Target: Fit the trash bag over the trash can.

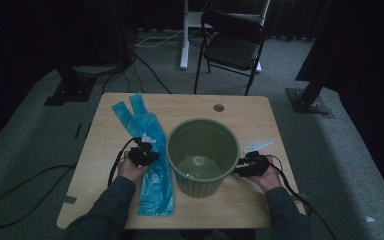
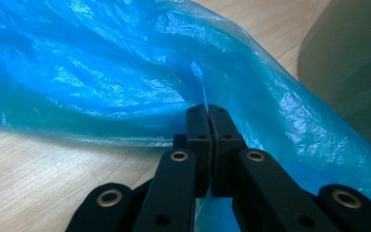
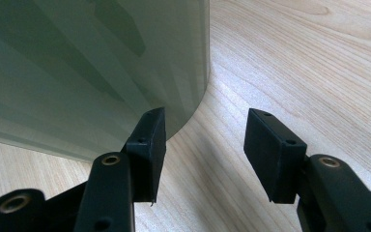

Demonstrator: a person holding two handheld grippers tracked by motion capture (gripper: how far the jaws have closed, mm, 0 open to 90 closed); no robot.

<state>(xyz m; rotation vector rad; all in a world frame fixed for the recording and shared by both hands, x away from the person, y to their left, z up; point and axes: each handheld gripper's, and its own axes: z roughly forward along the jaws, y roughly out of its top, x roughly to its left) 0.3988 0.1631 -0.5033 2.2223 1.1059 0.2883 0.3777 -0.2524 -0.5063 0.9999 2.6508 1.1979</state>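
the blue plastic bag (image 1: 152, 165) lies flat along the left half of the bench (image 1: 105, 150), its two handle strips pointing away from the person and its long side just beside the green bin (image 1: 202, 155). the left tongs (image 1: 142, 152) rest on the bag near its middle; in the left gripper view the jaws are closed together with a fold of the blue film (image 2: 200, 92) pinched between the pads. this grip looks intended to lift one layer so the bag can be opened and fitted into the bin.

the green bin stands upright at the centre of the bench, empty, mouth up, ready to receive the liner. the right tongs (image 1: 250, 166) sit low at the bin's right side with the jaws spread apart; the near pad (image 3: 147, 145) is close against the bin wall, apparently to steady it. contact cannot be confirmed. a small white item (image 1: 257, 146) lies on the bench just behind the right tongs.
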